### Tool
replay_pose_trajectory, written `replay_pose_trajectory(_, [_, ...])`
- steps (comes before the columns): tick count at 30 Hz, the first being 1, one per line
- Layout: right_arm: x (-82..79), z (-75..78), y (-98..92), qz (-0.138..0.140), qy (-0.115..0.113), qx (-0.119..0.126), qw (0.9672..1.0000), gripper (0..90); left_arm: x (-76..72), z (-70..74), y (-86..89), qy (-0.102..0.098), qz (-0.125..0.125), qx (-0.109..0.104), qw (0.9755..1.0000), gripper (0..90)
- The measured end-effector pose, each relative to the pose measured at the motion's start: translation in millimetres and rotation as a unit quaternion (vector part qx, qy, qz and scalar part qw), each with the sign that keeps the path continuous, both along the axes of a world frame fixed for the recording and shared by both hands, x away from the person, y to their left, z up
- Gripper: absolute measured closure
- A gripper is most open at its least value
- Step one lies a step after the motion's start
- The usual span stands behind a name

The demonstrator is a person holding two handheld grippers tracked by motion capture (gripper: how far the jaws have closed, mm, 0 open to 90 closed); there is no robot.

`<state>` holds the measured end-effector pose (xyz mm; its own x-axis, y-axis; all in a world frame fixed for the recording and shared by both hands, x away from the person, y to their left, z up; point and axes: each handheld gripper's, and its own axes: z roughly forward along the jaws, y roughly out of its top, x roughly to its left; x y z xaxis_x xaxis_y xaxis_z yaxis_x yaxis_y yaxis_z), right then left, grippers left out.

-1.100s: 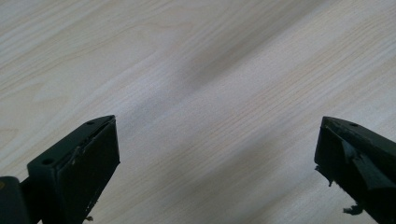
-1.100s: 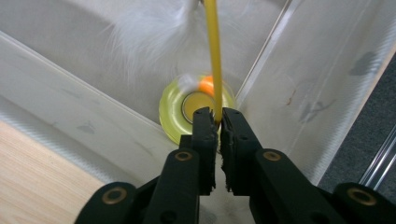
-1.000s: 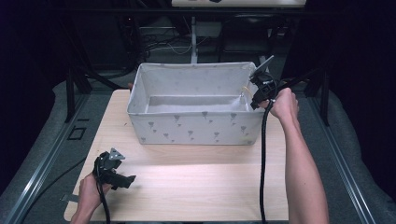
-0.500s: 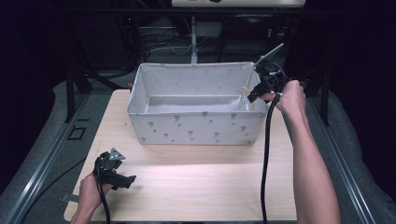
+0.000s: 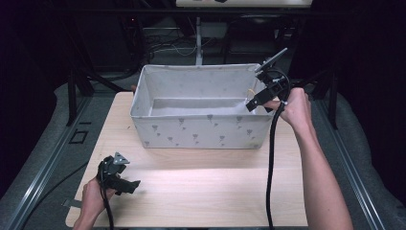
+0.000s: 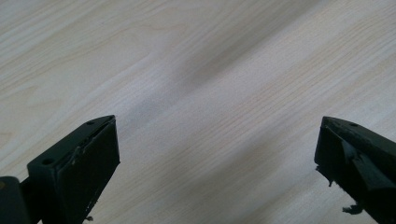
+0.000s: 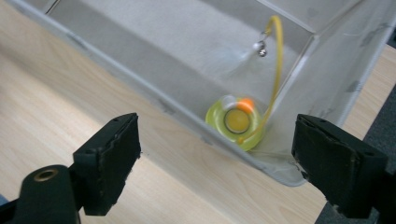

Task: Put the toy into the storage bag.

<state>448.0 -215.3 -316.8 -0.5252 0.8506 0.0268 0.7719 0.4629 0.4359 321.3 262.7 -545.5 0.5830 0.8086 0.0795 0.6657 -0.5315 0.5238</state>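
The right gripper [image 5: 252, 106] has risen, jaws just opened, yellow toy [image 7: 236, 122] apparently dropped in the bin [image 5: 201, 129].

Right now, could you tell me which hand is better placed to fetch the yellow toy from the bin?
The right gripper: it hovers open at the fabric bin's corner above the yellow toy; the left gripper sits far off.

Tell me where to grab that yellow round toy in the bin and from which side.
Take the yellow round toy across its disc rim, probably from straight above: it lies in the fabric bin's corner, so the walls block any sideways approach. The right tool, jaws open with nothing between them, hangs nearest. The thin yellow cord looks too slack for a sure grip.
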Motion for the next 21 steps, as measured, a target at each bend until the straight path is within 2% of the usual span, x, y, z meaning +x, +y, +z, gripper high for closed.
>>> replay_pose_trajectory(5, [-18.8,-4.2,14.0,0.026,-0.005,-0.008,0.9996,7.5,-0.7,1.1,-0.1,-0.003,0.002,0.0,1.0,0.1])
replay_pose_trajectory(8, [-24.4,-6.1,18.2,0.035,-0.007,-0.01,0.9993,6.0,-1.0,0.7,-0.2,-0.005,0.004,0.001,1.0,0.1])
replay_pose_trajectory(9, [-31.8,-8.4,23.9,0.045,-0.009,-0.011,0.9989,3.9,-1.0,0.6,-0.4,-0.005,0.004,0.001,1.0,0.1])
replay_pose_trajectory(14, [-43.1,-13.1,32.8,0.064,-0.009,-0.017,0.9978,2.6,-1.1,0.6,-0.4,-0.005,0.003,0.002,1.0,0.1])
replay_pose_trajectory(15, [-48.8,-16.7,36.4,0.07,-0.011,-0.017,0.9973,2.0,-1.1,1.1,0.2,-0.003,0.003,0.003,1.0,0.1])
replay_pose_trajectory(20, [-57.3,-24.7,42.7,0.08,-0.013,-0.019,0.9965,0.9,-0.9,0.7,1.6,-0.004,0.005,-0.001,1.0,0.1])
replay_pose_trajectory(21, [-62.6,-30.7,45.7,0.085,-0.015,-0.017,0.9962,0.7,-1.0,0.3,1.7,-0.004,0.005,-0.001,1.0,0.1])
